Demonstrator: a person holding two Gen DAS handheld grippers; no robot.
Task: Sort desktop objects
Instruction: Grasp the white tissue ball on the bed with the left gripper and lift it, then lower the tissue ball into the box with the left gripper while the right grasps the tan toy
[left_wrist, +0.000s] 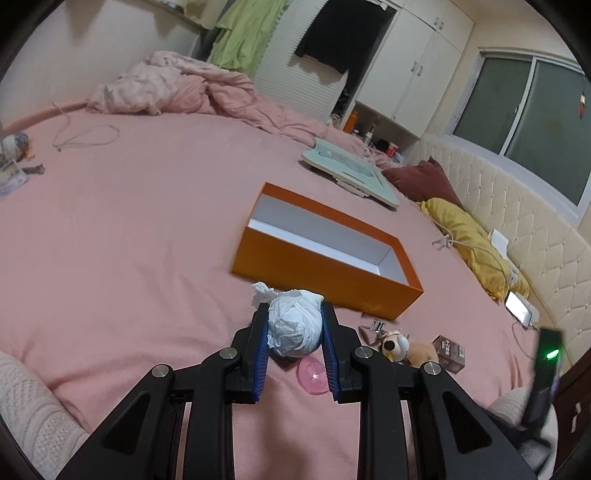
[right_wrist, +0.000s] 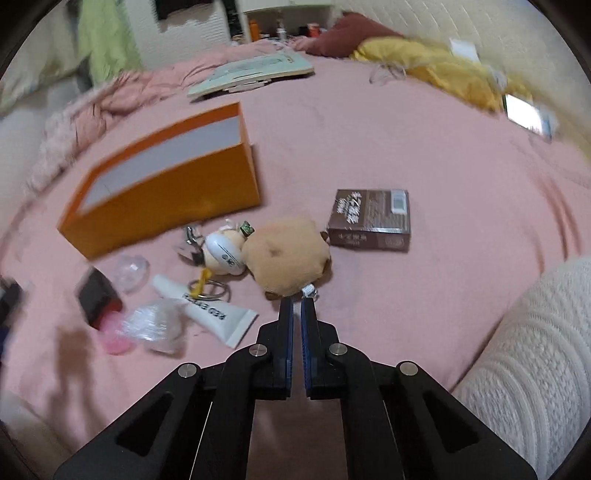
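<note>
My left hand-held gripper (left_wrist: 294, 325) clamps a crumpled paper ball (left_wrist: 294, 324); beyond it sits the orange box (left_wrist: 325, 273). My right hand-held gripper (right_wrist: 297, 301) is pinched closed at the plush toy's (right_wrist: 288, 254) metal ring (right_wrist: 309, 291).

A home bedroom: a pink-sheeted bed (left_wrist: 147, 221) (rumpled duvet (left_wrist: 177, 88) at its far end), pillows (left_wrist: 465, 236), a padded headboard (left_wrist: 535, 221) and white wardrobes (left_wrist: 413, 66).

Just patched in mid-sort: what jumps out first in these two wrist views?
The orange box stands open and looks empty in the middle of the pink bed. The left gripper is clamped on a crumpled paper ball, short of the box. The right gripper is shut at the near edge of a tan plush, amid small clutter beside a brown pack.
</note>
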